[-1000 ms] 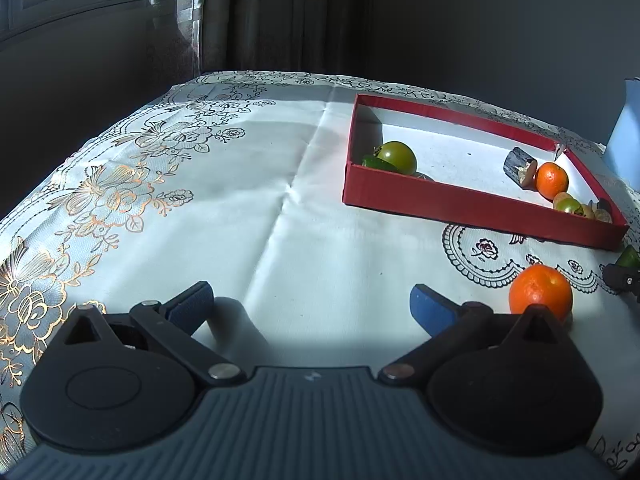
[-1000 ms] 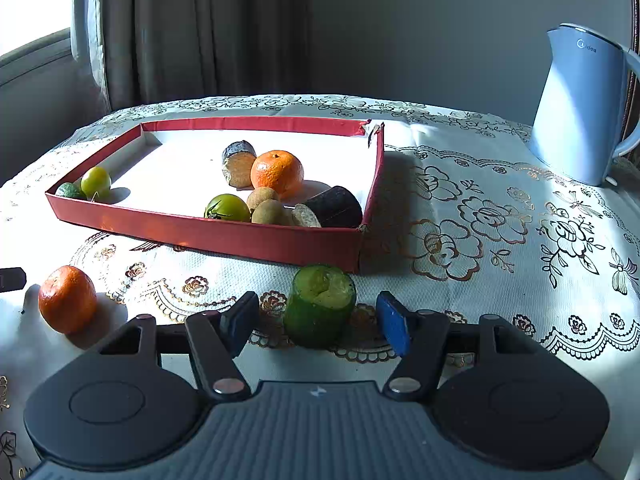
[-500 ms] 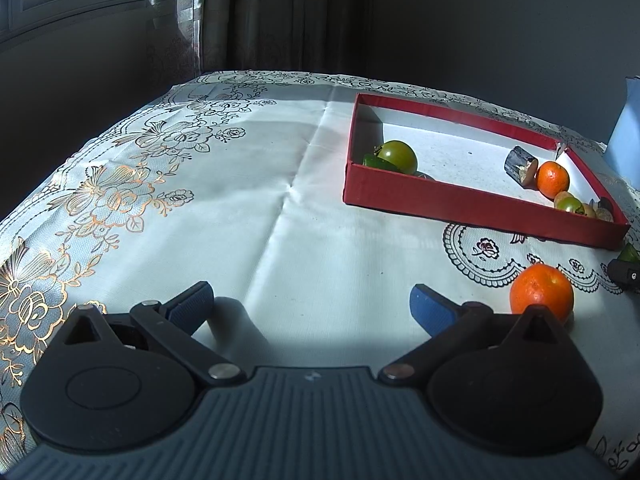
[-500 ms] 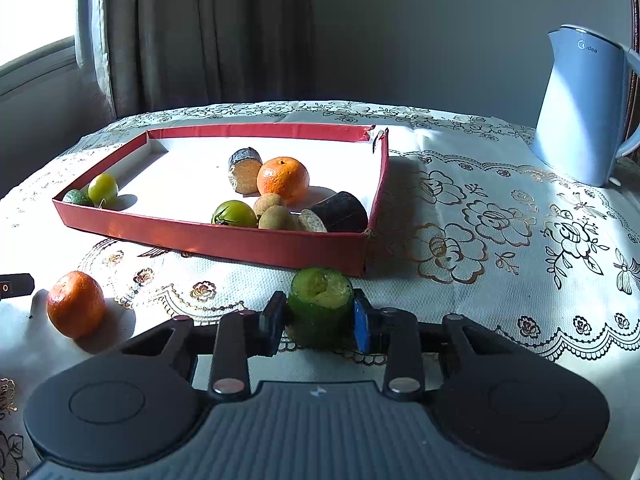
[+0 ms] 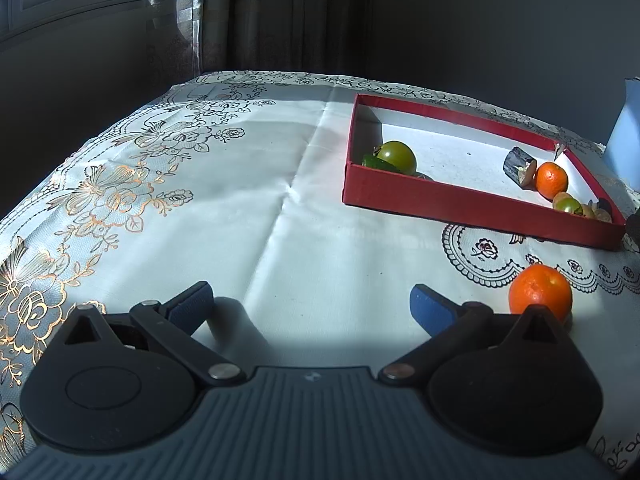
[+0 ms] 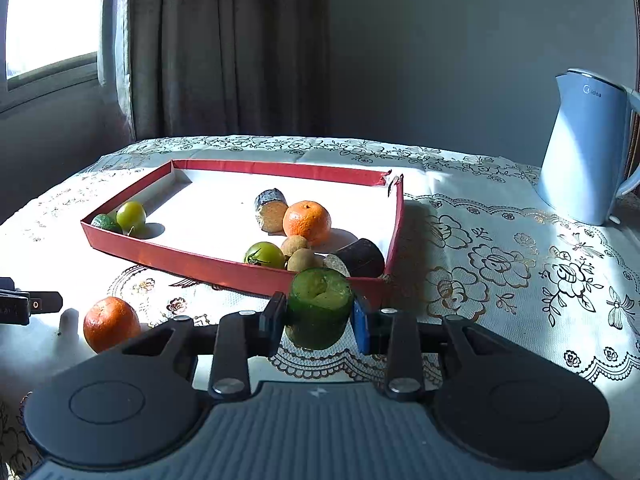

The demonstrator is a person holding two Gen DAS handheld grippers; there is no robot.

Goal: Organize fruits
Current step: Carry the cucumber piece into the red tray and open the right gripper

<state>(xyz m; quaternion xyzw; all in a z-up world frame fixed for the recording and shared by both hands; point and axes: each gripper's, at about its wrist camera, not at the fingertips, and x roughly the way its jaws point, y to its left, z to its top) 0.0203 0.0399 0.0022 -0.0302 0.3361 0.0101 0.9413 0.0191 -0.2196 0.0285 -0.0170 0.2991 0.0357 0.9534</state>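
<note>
- The worktop (image 6: 500,216) carries a red tray (image 6: 224,268) near its middle, already holding most of the fruit; the step in hand, as I judge it, is getting the green cucumber chunk (image 6: 319,309) over the tray's near wall.
- The right claw (image 6: 318,320) is clamped on that chunk, upright, just before the tray's near right corner.
- Lift clear of the rim, then set it on bare tray floor left of the crowded corner.
- The left claw (image 5: 310,306) stands wide and empty; a loose orange (image 5: 540,292) lies beside it.
</note>
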